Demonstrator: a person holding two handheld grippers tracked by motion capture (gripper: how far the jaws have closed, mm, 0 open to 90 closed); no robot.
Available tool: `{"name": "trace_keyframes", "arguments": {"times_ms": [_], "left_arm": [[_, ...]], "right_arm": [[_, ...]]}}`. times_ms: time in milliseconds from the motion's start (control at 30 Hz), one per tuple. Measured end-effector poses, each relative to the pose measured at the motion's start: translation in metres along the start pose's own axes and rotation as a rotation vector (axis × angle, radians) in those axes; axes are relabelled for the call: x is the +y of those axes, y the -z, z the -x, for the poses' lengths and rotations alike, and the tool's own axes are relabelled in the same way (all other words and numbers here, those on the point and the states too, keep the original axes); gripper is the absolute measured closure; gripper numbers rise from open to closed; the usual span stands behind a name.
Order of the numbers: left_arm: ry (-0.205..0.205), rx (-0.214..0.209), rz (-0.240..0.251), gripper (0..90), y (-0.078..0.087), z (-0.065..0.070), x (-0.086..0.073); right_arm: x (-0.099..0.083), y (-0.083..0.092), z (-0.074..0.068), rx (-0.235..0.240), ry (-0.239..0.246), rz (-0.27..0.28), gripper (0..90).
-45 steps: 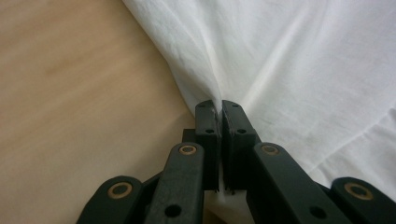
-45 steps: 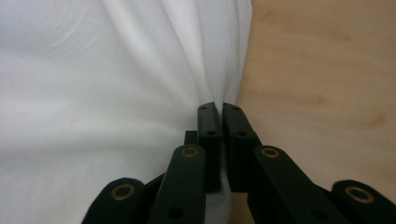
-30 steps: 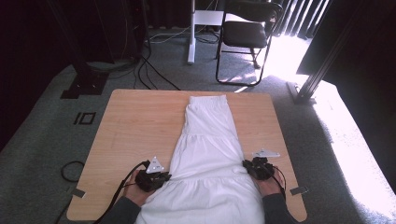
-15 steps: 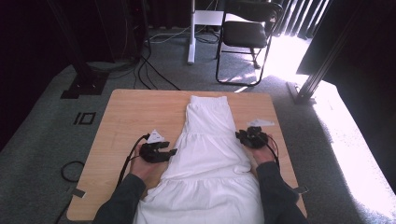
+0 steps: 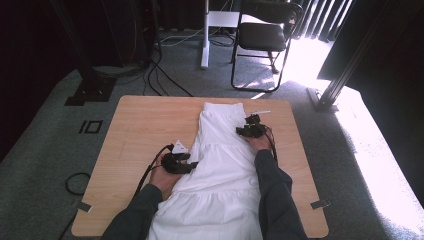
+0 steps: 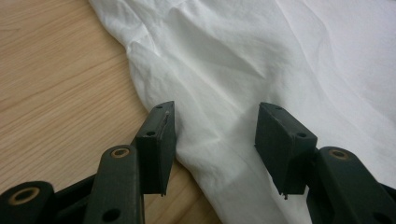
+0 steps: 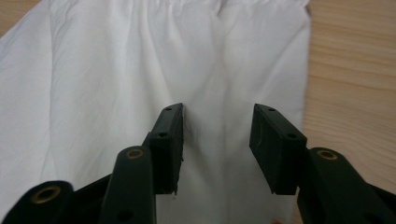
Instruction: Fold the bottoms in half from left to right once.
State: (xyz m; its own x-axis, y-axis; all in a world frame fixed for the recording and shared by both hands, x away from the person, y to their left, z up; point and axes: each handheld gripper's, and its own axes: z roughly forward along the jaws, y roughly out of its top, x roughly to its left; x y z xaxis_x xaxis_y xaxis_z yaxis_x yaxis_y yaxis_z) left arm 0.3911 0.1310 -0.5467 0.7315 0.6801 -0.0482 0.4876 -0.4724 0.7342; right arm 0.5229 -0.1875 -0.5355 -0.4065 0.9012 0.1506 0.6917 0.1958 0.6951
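At a wooden table (image 5: pixel 140 125), I work a white skirt (image 5: pixel 220 170) that lies flat down the middle, waistband at the far end and hem hanging toward me. On the left, my left gripper (image 5: pixel 186 164) sits at the skirt's left edge about halfway along; its jaws have just been opening and now stand spread, the cloth's edge lying loose between them in the left gripper view, unpinched. On the right, my right gripper (image 5: pixel 248 126) rests farther up, on the skirt's right side near the waistband (image 7: pixel 196 5); its jaws have also just been opening and stand apart over flat cloth. To do this well, I judge each gripper should reach just past the cloth's edge and close on one layer only, both sides level, before any lift or fold
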Motion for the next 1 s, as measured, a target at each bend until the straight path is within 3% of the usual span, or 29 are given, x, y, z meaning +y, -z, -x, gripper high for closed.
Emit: {"name": "trace_keyframes", "arguments": {"times_ms": [67, 100, 267, 333, 367, 400, 500, 567, 633, 767, 867, 900, 1000], "left_arm": [[0.000, 0.000, 0.001, 49.3, 0.000, 0.000, 0.000], [0.000, 0.003, 0.002, 49.3, 0.000, 0.001, 0.000], [-0.002, -0.005, -0.008, 49.3, -0.002, 0.003, 0.000], [-0.003, -0.010, -0.013, 49.4, -0.005, 0.006, -0.001], [-0.010, -0.008, -0.012, 49.2, -0.006, 0.008, -0.002], [-0.008, -0.012, -0.009, 49.2, -0.006, 0.009, -0.001], [-0.011, -0.002, -0.012, 49.2, -0.007, 0.011, 0.000], [-0.016, -0.003, -0.018, 49.2, -0.007, 0.010, 0.000], [-0.026, 0.009, -0.015, 48.6, -0.004, 0.008, 0.002], [-0.009, 0.028, 0.030, 48.2, 0.006, 0.000, 0.016], [-0.010, 0.039, 0.043, 45.8, 0.004, -0.004, 0.031], [-0.007, 0.040, 0.040, 45.2, 0.001, -0.005, 0.036], [-0.005, 0.051, -0.002, 43.4, -0.018, -0.006, 0.046]], "right_arm": [[0.001, -0.003, -0.003, -0.017, 0.023, -0.034, 80.9], [0.002, -0.002, -0.005, -0.032, 0.035, -0.031, 87.8], [0.024, 0.026, -0.004, -0.121, 0.073, 0.084, 89.9], [0.032, 0.042, 0.002, -0.180, 0.076, 0.164, 89.9], [0.032, 0.046, 0.005, -0.207, 0.077, 0.171, 89.7], [0.031, 0.046, 0.009, -0.242, 0.083, 0.153, 89.4], [0.018, 0.032, 0.021, -0.261, 0.037, 0.033, 82.2], [0.007, 0.022, 0.025, -0.229, 0.026, -0.026, 72.4], [0.001, 0.023, 0.023, -0.249, 0.052, -0.022, 68.3], [-0.003, 0.045, 0.015, -0.184, 0.057, 0.062, 56.6], [-0.012, 0.057, 0.006, -0.130, 0.069, 0.064, 49.6], [-0.017, 0.058, 0.002, -0.116, 0.074, 0.043, 48.3], [-0.030, 0.054, -0.004, -0.135, 0.105, 0.003, 46.4]]}}
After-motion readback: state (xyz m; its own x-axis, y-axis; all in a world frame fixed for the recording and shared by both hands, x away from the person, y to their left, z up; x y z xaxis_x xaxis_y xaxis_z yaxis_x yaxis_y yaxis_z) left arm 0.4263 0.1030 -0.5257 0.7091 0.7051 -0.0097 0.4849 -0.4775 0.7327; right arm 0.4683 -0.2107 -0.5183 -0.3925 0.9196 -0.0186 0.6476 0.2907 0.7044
